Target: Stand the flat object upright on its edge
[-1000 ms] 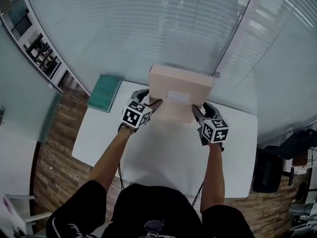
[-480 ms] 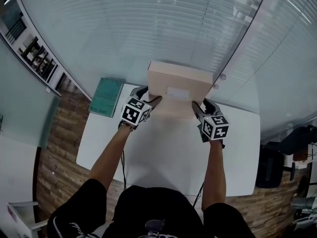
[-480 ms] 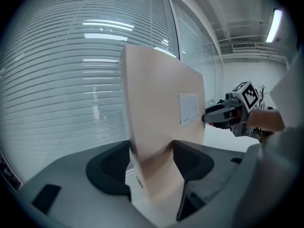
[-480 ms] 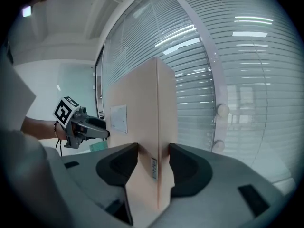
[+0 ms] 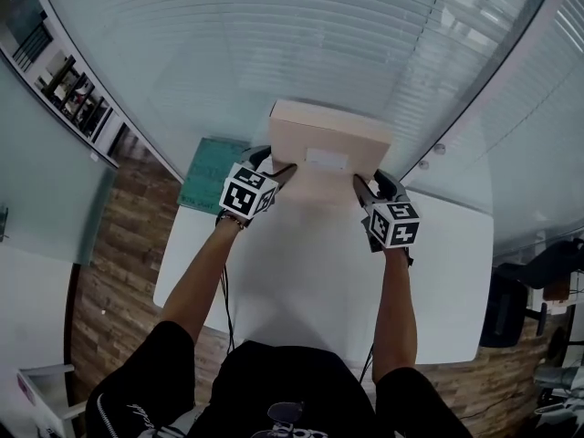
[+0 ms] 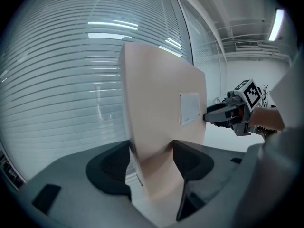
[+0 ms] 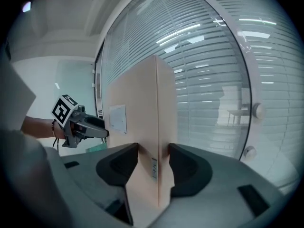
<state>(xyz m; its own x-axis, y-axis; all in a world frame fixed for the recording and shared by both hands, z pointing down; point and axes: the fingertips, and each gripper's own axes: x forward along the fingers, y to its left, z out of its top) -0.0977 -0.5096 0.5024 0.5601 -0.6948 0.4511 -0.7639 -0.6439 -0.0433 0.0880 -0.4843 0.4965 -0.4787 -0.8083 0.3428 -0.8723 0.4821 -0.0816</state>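
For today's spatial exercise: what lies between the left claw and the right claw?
The box. The head view shows the left claw clamped on one side edge and the right claw on the other.

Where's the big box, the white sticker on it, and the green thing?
box (image 6: 159,113), left gripper view, on its broad tan side.
white sticker (image 5: 327,160), head view, on the sticker's middle.
green thing (image 5: 212,175), head view, on the middle of its flat face.
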